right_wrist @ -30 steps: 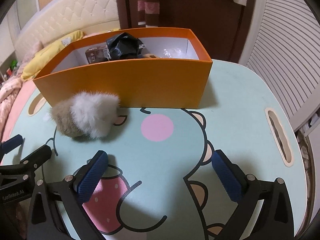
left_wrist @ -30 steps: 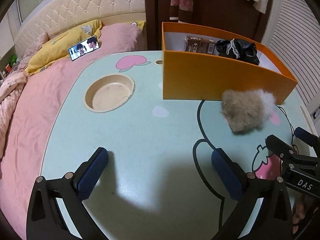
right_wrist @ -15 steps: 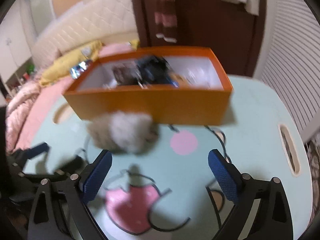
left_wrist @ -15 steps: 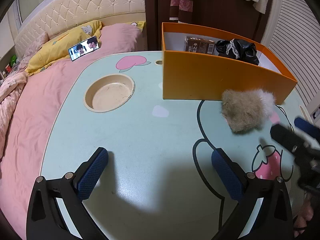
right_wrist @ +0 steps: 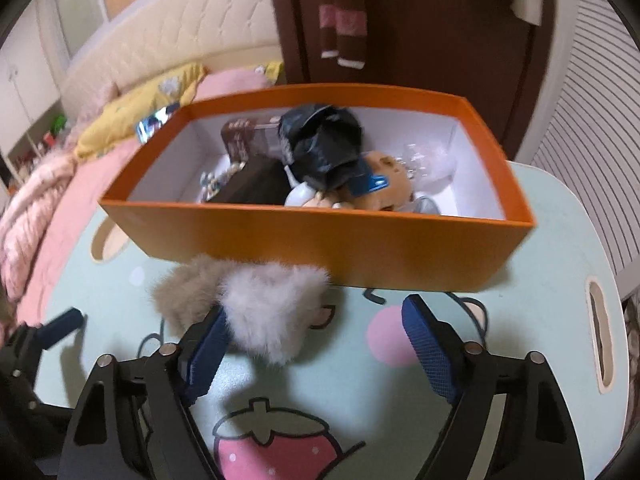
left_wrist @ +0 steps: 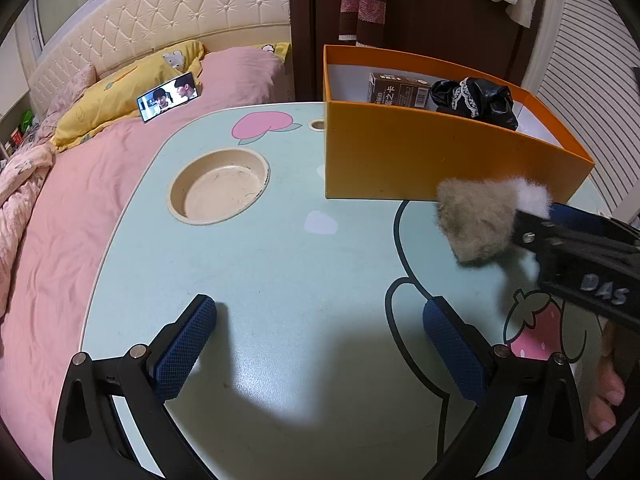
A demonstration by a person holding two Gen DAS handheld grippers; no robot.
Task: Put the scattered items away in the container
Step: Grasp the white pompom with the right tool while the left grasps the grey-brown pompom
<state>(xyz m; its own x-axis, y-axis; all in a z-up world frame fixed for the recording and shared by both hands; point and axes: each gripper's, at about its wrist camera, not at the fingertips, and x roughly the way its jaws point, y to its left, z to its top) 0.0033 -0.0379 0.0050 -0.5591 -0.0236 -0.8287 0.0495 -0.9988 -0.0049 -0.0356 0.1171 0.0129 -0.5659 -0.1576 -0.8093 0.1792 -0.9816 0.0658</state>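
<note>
Fur puff (right_wrist: 256,308), beige on one half and white on the other, sits on the table (right_wrist: 520,280) just in front of the orange box (right_wrist: 320,240), near its front wall, at about 10 o'clock from the right gripper (right_wrist: 316,344). It looks very light, soft and squashy, not fragile; the long pile will compress a lot before anything firm is met. It may slide or roll when nudged. Best hold, I judge: across the middle of the body, deep in the fur, not on the tips.

Right gripper points steeply down and forward. Its jaws have just been closing and stand partly apart. The left pad (right_wrist: 204,356) is against the white half; the right pad (right_wrist: 430,350) is clear of it. So the puff is only partly between the jaws, not clamped.

Left gripper (left_wrist: 320,344) hangs over bare table at 6 o'clock in its own view, angled down, jaws wide apart, nothing between. The puff lies at its 2 o'clock, with the right gripper beside it.

Box already holds a carton (left_wrist: 398,92), black bag (right_wrist: 320,144) and other bits.
</note>
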